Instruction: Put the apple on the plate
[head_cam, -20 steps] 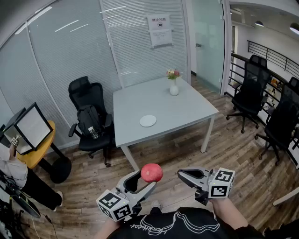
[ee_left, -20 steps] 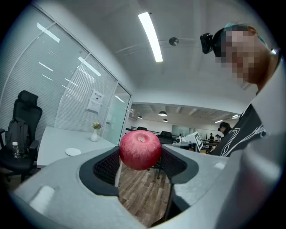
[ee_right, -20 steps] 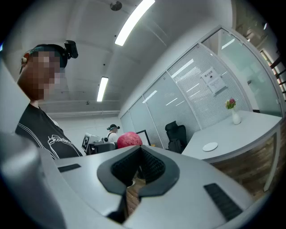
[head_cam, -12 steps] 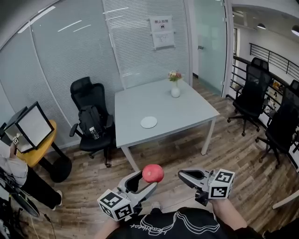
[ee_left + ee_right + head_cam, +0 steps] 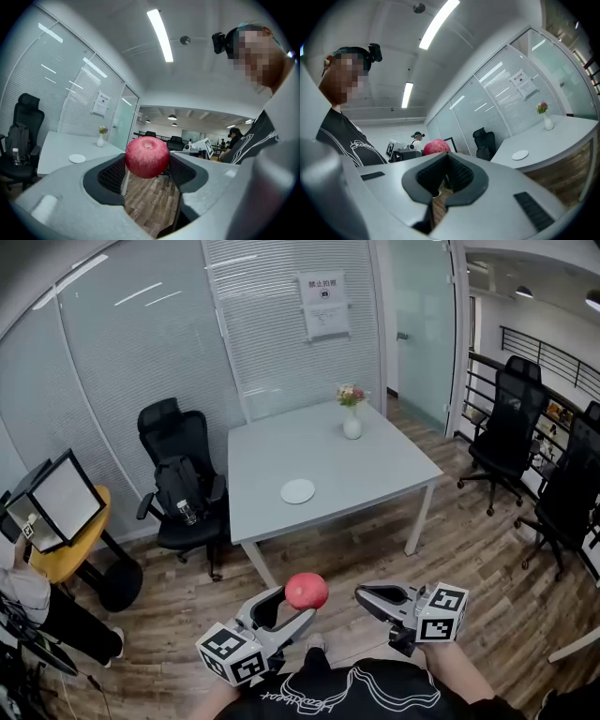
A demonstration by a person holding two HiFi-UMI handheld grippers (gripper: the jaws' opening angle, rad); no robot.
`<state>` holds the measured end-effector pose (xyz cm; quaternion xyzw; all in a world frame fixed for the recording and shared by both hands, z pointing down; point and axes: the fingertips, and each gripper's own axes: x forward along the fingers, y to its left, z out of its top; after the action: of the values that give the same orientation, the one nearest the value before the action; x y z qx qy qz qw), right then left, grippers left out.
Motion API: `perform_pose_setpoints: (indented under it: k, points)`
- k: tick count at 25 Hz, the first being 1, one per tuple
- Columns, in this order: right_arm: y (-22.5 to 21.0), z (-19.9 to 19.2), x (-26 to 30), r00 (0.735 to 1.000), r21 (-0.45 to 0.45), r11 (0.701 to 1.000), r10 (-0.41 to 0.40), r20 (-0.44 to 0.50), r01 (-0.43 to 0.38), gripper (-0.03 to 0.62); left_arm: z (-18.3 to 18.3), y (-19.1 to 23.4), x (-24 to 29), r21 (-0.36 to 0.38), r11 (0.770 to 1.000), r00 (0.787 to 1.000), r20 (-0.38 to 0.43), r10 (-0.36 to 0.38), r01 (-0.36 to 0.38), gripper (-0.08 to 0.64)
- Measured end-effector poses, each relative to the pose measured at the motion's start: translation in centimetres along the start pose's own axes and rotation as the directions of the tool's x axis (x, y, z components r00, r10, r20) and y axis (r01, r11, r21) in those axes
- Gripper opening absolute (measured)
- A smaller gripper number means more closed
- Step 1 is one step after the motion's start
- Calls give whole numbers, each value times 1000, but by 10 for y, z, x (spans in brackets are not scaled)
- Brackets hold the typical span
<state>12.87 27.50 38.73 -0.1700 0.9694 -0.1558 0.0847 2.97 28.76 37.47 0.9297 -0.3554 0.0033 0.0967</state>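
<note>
Left gripper fingers, spread wide, clamp the apple across its middle. It is likely firm, slick and bruisable. Right gripper closed, empty; plate well away.

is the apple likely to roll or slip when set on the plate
Probably firm: the apple shows no dent in the left gripper. It may roll: it is round and the plate looks flat. Its smooth skin could slip.

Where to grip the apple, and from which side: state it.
Grip the apple across its widest middle, coming in level from the side, as the left gripper does now: it is round, stem dimple upward, so the jaws seat on opposite flanks.
</note>
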Motion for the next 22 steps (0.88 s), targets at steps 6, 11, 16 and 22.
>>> perform_pose_setpoints:
  k: [6, 11, 16, 22]
  points:
    - [-39, -2, 25, 1000, 30, 999, -17, 6, 17, 8, -5, 40, 21, -18, 1000, 1000, -17, -14, 13, 298]
    - [-81, 6, 49, 999, 47, 999, -29, 20, 28, 8, 0, 83, 49, -30, 999, 999, -29, -33, 32, 299]
    - [-136, 18, 90, 998, 83, 995, -62, 14, 61, 8, 11, 146, 78, -48, 998, 997, -51, -50, 47, 298]
    - [-200, 43, 144, 997, 109, 992, -73, 32, 69, 8, 35, 228, 115, -56, 997, 996, -66, -58, 54, 299]
